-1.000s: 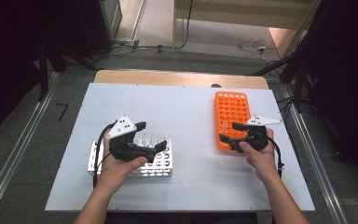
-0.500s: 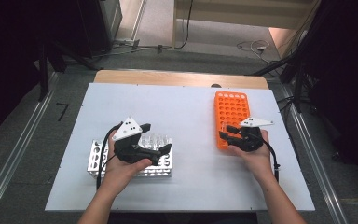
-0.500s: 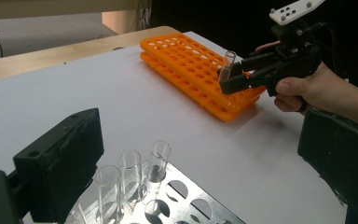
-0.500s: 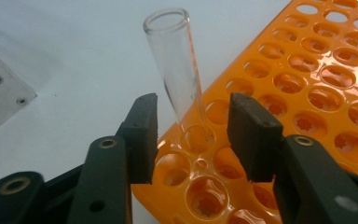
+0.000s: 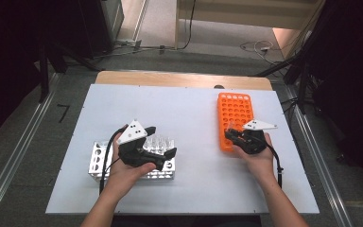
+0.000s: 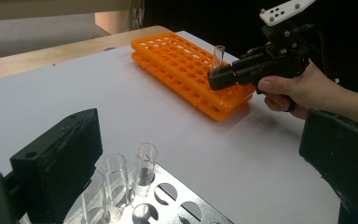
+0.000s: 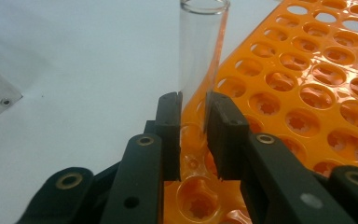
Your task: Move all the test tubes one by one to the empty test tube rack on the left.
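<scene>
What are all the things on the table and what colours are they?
Clear glass test tube: one, see-through, upright between the right gripper's pads at the orange rack's near corner.
Orange plastic tube rack: one, table's right side.
Silver metal tube rack: one, table's left side, under the left gripper.
Clear glass tubes: at least three, standing in the silver rack.
White table: one.
Left gripper: black, jaws open.
Right gripper: black, has just closed on the tube.

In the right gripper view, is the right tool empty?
No: the right tool has its two black jaws pressed on either side of a clear glass tube, which stands upright over the orange rack.
</scene>
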A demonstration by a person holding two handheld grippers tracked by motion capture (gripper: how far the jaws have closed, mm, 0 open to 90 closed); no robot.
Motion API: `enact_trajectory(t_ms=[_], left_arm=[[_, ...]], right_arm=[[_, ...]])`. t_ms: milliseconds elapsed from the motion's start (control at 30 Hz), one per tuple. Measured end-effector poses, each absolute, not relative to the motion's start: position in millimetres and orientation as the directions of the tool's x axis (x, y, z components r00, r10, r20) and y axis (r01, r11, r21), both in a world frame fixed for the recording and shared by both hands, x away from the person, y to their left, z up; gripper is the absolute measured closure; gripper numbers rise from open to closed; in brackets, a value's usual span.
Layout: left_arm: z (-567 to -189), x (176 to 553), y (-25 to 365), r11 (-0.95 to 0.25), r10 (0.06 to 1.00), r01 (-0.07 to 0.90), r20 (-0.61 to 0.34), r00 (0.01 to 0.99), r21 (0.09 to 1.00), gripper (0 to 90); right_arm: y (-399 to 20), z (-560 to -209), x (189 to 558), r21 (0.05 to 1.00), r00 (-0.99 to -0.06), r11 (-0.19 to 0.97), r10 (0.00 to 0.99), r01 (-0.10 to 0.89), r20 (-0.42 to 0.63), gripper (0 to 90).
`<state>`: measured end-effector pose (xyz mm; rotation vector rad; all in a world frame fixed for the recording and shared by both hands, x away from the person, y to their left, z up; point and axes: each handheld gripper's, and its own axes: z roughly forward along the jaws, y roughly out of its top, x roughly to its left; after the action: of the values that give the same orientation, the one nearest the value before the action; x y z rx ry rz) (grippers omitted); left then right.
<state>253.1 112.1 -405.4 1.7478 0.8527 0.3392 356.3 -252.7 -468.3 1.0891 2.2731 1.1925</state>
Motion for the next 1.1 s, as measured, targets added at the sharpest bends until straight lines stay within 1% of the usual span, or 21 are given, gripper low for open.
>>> enact_trajectory(t_ms=[233, 567, 867, 1100], left_arm=[[-406, 253, 111, -0.141, 0.688, 0.376, -0.182, 0.702, 0.916, 0.0], [-406, 253, 111, -0.143, 0.689, 0.375, -0.18, 0.702, 0.916, 0.0], [-405, 252, 110, -0.139, 0.687, 0.367, -0.177, 0.705, 0.92, 0.0], [-403, 251, 109, -0.132, 0.684, 0.362, -0.179, 0.707, 0.923, 0.0]], right_arm=[[-253, -467, 356, 0.818, -0.646, 0.346, 0.762, 0.461, 0.041, 74.0], [-261, -459, 353, 0.842, -0.653, 0.302, 0.753, 0.448, 0.078, 74.0], [-269, -439, 346, 0.868, -0.659, 0.267, 0.747, 0.42, 0.089, 74.0], [-264, -423, 336, 0.876, -0.69, 0.274, 0.718, 0.396, 0.087, 74.0]])
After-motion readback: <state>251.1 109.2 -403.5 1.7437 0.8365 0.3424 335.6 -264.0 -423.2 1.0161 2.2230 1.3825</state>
